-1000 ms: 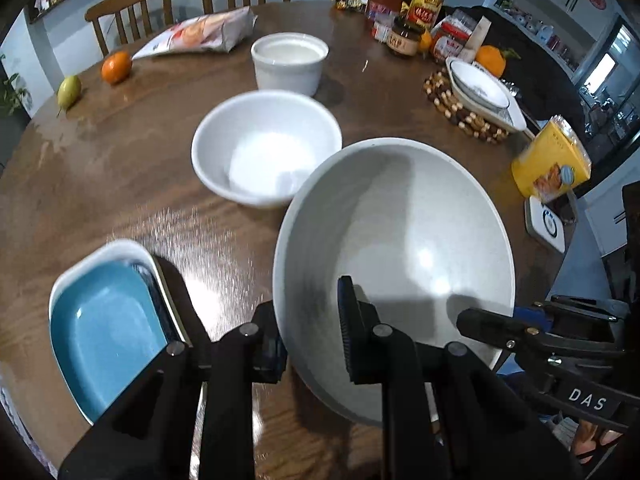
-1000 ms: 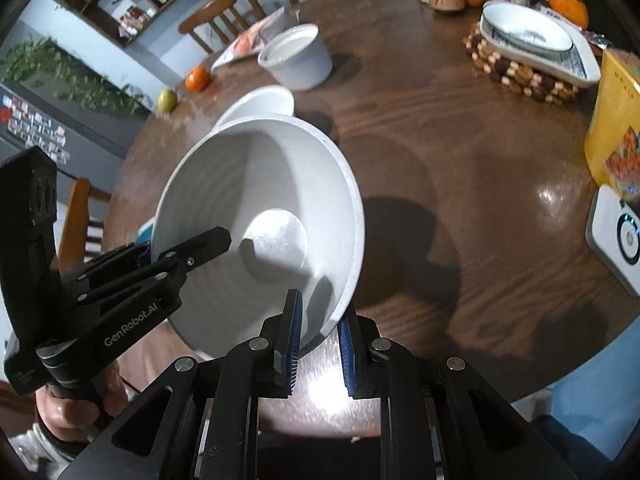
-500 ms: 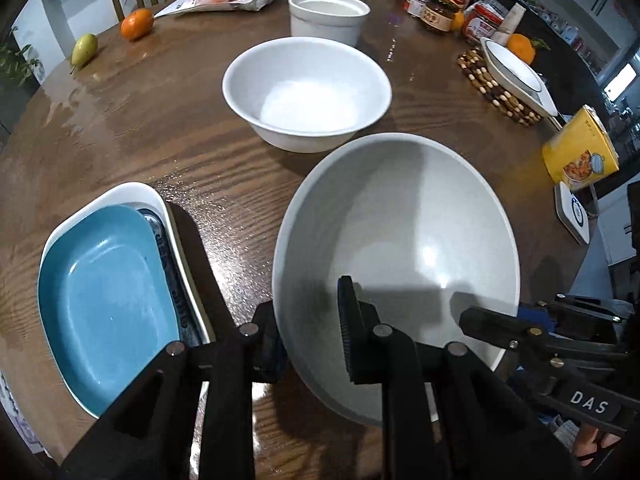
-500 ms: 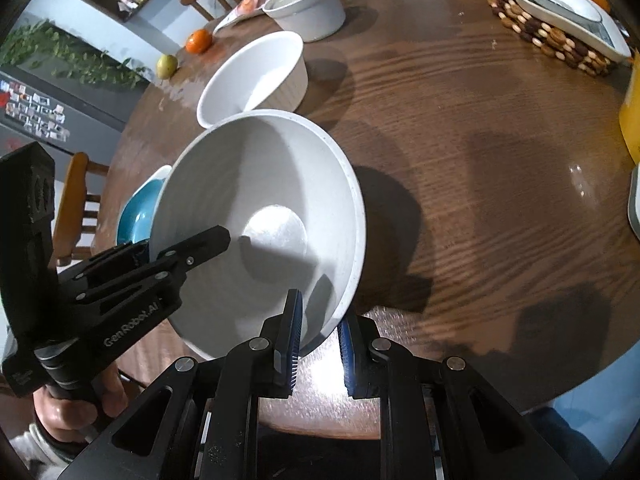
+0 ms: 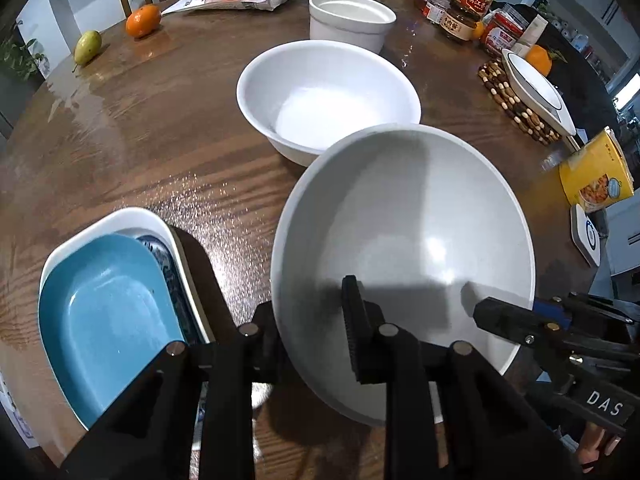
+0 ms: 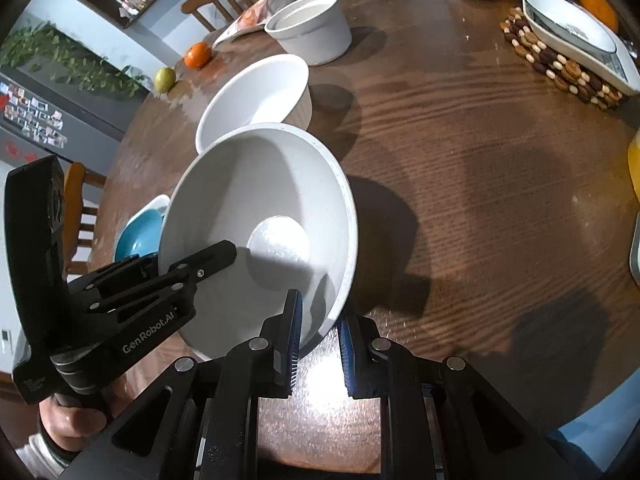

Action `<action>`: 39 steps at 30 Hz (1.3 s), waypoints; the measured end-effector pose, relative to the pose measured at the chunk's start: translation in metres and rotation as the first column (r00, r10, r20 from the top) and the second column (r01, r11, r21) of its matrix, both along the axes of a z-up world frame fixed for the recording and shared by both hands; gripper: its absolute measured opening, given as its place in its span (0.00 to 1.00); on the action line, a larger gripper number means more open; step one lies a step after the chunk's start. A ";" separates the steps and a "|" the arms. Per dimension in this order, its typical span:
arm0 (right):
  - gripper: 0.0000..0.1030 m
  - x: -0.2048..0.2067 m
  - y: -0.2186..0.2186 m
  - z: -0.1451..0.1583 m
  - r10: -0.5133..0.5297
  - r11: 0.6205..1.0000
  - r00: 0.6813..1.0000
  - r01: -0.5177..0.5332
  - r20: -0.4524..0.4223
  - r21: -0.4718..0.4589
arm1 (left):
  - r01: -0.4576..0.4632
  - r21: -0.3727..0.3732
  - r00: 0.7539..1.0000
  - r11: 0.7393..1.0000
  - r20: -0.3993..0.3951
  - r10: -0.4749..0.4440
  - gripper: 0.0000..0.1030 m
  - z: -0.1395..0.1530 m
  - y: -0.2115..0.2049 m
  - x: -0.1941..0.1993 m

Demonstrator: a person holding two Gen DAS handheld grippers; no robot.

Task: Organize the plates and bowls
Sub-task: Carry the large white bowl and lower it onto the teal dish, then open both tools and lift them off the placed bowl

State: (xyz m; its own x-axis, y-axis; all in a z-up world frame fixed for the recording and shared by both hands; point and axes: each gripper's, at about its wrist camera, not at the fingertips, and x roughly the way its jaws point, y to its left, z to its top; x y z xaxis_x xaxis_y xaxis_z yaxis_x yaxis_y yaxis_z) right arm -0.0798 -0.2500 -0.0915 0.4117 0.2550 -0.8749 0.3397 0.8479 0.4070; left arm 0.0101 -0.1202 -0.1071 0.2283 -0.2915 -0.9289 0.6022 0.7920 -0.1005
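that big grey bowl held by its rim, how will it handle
The big grey bowl looks glazed and hard, so likely stiff but breakable if knocked against the white bowl close behind. Its glossy rim may slip in the left tongs and right tongs, which grip only the edges.

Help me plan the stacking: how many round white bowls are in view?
3: the big bowl held by both hand-held grippers, the medium bowl behind it, and the straight-sided bowl farthest back.

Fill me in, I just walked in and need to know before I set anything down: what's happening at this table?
A person is tidying dishes with two handheld grippers. Both the left gripper and right gripper pinch the rim of one large grey bowl, held tilted just before the white bowl. The left gripper's jaws have just eased wider. A blue dish sits nested in a white one on the table.
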 end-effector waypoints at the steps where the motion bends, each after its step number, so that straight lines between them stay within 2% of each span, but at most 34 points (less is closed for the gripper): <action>1: 0.18 0.000 0.000 0.000 -0.001 1.000 1.000 0.001 0.000 -0.006 | -0.002 -0.001 1.000 1.000 -0.003 0.002 0.23 0.000 0.000 0.001; 16: 0.18 -0.002 -0.006 0.007 -0.047 0.997 0.999 0.047 0.016 -0.054 | 0.006 -0.019 0.999 1.000 -0.039 -0.007 0.23 -0.002 -0.009 0.005; 28: 0.19 -0.011 -0.009 0.019 -0.066 0.994 0.997 0.068 0.029 -0.088 | -0.009 -0.039 1.000 0.999 0.001 0.009 0.50 0.012 -0.001 0.006; 30: 0.21 -0.012 -0.010 0.023 -0.070 0.993 0.997 0.073 0.035 -0.097 | -0.014 -0.047 1.000 0.999 0.009 0.015 0.57 0.016 0.003 0.006; 33: 0.29 -0.015 -0.012 0.029 -0.081 0.990 0.996 0.086 0.047 -0.115 | -0.023 -0.055 0.999 0.998 0.021 0.024 0.64 0.021 0.006 0.007; 35: 0.41 -0.017 -0.014 0.034 -0.090 0.987 0.994 0.096 0.058 -0.126 | -0.028 -0.058 0.999 0.998 0.031 0.030 0.67 0.025 0.009 0.008; 37: 0.48 -0.018 -0.015 0.036 -0.100 0.985 0.993 0.108 0.066 -0.135 | -0.038 -0.064 0.999 0.997 0.031 0.040 0.73 0.027 0.012 0.009; 39: 0.49 -0.019 -0.017 0.040 -0.107 0.984 0.991 0.117 0.076 -0.137 | -0.047 -0.073 0.998 0.996 0.036 0.050 0.76 0.031 0.015 0.010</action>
